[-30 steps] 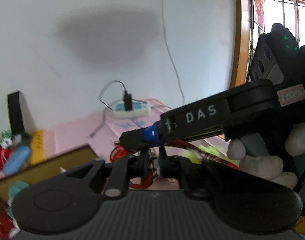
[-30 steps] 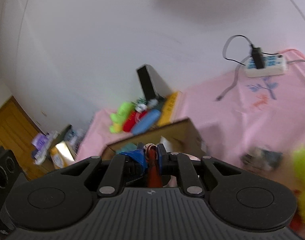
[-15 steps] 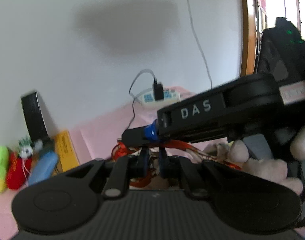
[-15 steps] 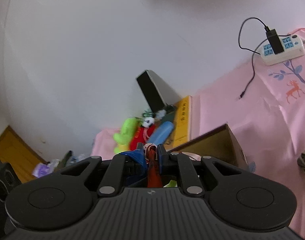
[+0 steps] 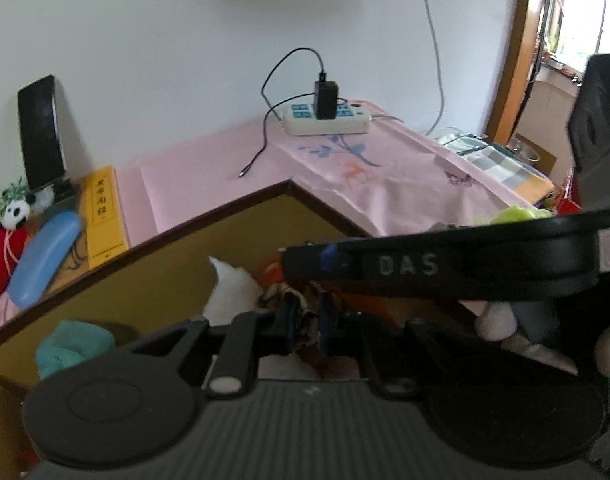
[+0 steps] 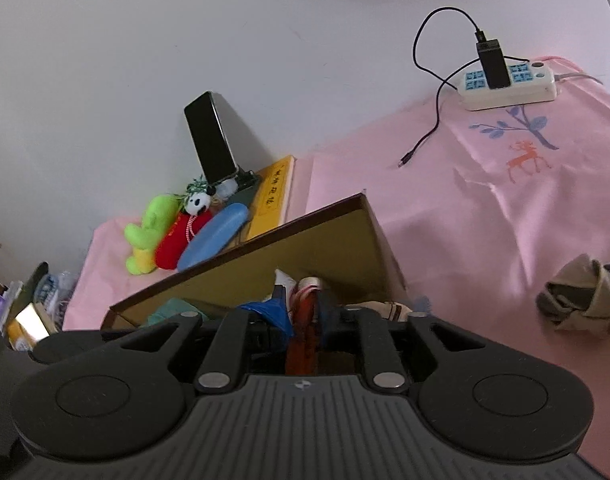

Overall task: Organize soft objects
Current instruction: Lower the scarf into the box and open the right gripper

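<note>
Left wrist view: a white wall fills the upper frame; below it a pink cloth covers the surface, with a power strip at upper centre. An open cardboard box occupies the middle, holding a teal soft item at lower left and a white one near centre. The left gripper, low centre, has just been opening slightly; its jaws stand nearly closed over the box with mottled fabric between them, grip not confirmable. The right gripper crosses from the right edge. Right wrist view: same wall and cloth; the box sits at centre, plush toys lie at middle left outside it, and a bundled grey-beige cloth lies at the right edge on the cloth. The right gripper's jaws have just been parting slightly, with a red-orange strip between them, probably pinched. Judgement: all these items are light, limp and compressible; pinch a thick fold or the body centre, not a loose edge.
</note>
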The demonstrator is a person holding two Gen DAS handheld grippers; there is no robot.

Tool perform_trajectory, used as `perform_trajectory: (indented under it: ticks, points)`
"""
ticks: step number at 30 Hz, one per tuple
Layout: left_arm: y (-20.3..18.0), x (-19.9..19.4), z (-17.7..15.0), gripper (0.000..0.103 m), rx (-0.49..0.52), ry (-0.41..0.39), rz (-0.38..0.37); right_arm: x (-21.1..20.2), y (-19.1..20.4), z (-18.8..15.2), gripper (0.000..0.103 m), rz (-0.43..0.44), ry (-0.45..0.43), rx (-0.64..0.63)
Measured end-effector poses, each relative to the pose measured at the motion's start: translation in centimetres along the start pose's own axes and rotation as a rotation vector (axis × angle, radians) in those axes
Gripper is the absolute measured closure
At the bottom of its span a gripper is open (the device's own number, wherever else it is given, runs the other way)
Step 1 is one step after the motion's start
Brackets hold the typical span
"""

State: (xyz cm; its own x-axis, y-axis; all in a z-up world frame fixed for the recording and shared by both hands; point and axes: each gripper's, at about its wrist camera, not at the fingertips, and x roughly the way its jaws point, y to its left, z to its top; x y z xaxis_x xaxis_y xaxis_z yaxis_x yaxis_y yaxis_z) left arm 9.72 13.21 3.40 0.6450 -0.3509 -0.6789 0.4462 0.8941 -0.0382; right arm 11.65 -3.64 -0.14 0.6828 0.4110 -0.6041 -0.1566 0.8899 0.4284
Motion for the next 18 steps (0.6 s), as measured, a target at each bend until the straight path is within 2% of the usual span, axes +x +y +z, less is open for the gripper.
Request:
perform_trajectory:
  ticks: [2,7,12,18]
  points:
    - [0.2,0.0,-0.1,0.071,-0.024,0.016,0.010,-0.2,-0.3,-0.1,0.100,0.001,0.002,0.018]
    - [0.3,-0.9,-0.5,0.049,-0.076,0.004,0.033,-1.0,-0.1,-0.1,0.099,0.007,-0.006,0.006]
    - [0.4,-1.9,-0.4,0.048,-0.134,0.003,0.057,-2.1,0.1,-0.2,0.099,-0.018,-0.030,-0.024]
    - [-0.3,-2.9,-0.8,0.048,-0.175,0.027,0.124,-3.6,-0.1,-0.5,0.099,-0.033,-0.033,-0.046]
